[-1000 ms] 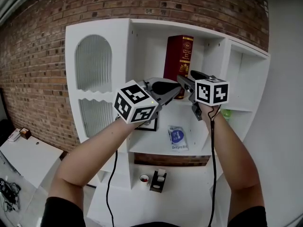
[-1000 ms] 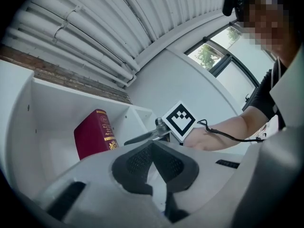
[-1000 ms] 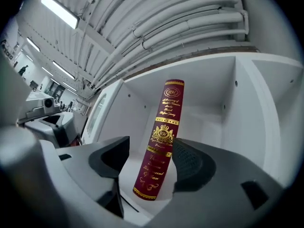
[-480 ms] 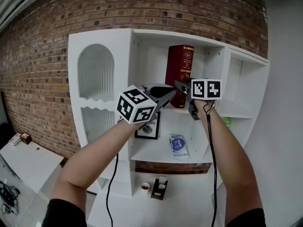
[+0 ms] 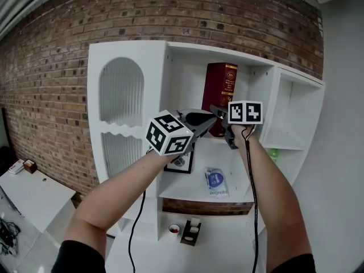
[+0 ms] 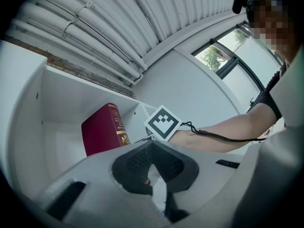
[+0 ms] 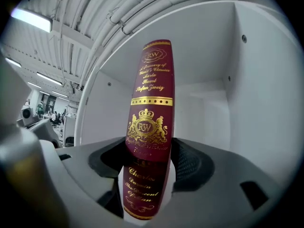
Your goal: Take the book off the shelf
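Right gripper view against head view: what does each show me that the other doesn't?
Only the right gripper view: gold lettering down the spine of the red book, which stands between the closing jaws of the right gripper. Only the head view: a framed picture and a blue packet lower in the white shelf unit, and the brick wall. Both: the book upright in its compartment.

glossy maroon book (image 7: 149, 127) with gilt print, matt white shelf (image 5: 154, 78), rough brick wall (image 5: 170, 10)
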A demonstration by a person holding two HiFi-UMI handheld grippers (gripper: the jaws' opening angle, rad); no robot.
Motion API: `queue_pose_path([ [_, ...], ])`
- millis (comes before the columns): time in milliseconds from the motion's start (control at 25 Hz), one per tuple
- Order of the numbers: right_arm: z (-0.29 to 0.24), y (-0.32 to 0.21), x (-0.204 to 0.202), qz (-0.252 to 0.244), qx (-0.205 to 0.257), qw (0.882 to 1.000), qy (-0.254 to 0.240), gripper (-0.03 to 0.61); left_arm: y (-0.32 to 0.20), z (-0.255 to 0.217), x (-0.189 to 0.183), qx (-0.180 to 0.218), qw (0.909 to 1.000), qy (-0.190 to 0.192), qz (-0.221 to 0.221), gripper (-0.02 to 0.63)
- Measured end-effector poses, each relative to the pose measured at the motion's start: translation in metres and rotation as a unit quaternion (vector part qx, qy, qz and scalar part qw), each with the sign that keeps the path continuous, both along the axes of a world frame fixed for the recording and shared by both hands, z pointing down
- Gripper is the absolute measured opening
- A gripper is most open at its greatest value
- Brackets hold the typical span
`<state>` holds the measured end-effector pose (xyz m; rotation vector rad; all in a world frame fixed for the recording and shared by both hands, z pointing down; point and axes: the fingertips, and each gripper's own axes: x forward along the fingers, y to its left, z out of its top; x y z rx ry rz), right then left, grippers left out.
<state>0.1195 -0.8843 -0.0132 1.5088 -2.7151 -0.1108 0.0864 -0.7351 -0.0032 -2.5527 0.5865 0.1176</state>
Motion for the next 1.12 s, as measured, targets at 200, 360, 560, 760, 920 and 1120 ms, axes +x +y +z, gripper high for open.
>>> queue_pose_path([
  [200, -0.001, 0.001, 0.002, -0.001, -0.004, 1.000, -0.009, 0.261, 0.003, 0.005, -0.010, -0.007, 1.0000, 0.000, -0.001, 0.006],
  [360, -0.001, 0.014, 0.006, 0.002, 0.013, 1.000, -0.019, 0.255, 0.008, 0.019, -0.020, -0.004, 0.9998, -0.017, 0.000, 0.006],
  [560, -0.002, 0.042, 0.014, 0.013, 0.015, 0.999, -0.038, 0.252, 0.020, 0.024, -0.032, -0.046, 0.9982, 0.008, 0.038, 0.006],
  [760, 0.000, 0.086, 0.014, 0.017, 0.039, 0.998, -0.042, 0.250, 0.048, 0.026, -0.033, -0.057, 0.9951, 0.018, 0.079, 0.006],
  [920, 0.000, 0.137, 0.010, 0.015, 0.079, 0.996, -0.043, 0.249, 0.071, 0.045, -0.037, -0.057, 0.9923, 0.019, 0.108, 0.006],
  [1120, 0.009, 0.190, 0.001, -0.003, 0.103, 0.993, -0.050, 0.249, 0.100, 0.074, -0.034, -0.057, 0.9911, 0.023, 0.118, 0.006],
])
